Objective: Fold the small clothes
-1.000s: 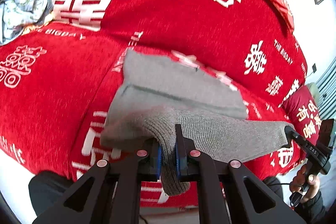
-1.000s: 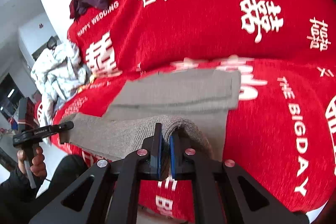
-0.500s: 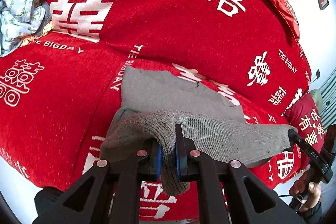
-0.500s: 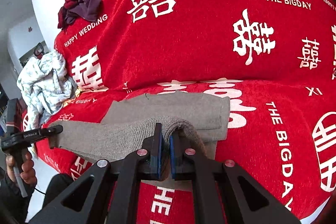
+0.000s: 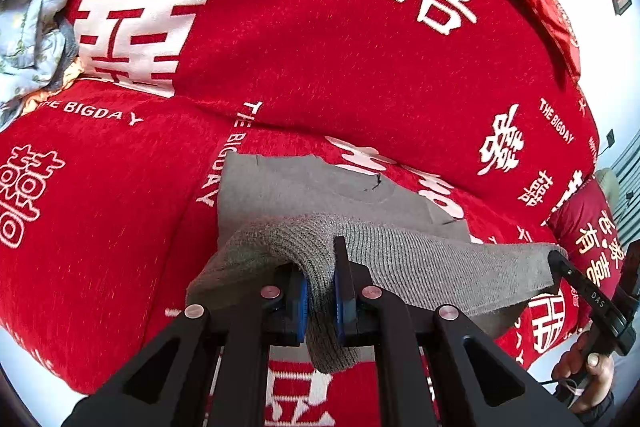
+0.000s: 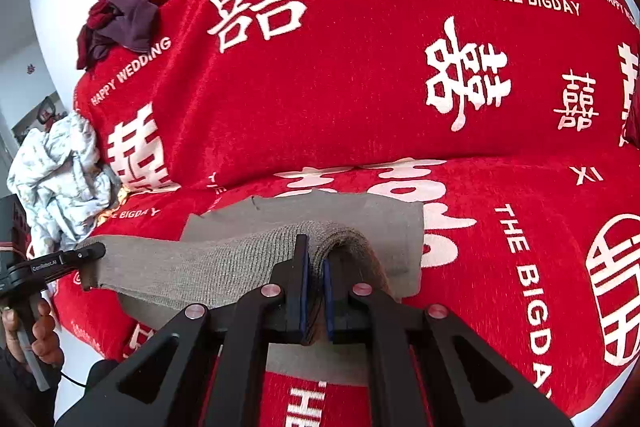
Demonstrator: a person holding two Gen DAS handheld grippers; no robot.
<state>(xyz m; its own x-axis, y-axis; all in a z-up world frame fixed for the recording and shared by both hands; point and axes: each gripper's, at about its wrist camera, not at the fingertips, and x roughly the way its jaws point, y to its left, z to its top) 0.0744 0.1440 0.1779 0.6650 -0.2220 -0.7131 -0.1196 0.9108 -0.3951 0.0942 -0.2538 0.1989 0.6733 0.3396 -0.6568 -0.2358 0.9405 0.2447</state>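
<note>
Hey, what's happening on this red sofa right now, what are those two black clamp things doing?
A person is folding a grey knit garment on a red wedding-print sofa cover. The left gripper and the right gripper each pinch one end of its ribbed hem, holding that edge taut above the part lying flat on the seat. A crumpled pale floral cloth sits off to the side.
</note>
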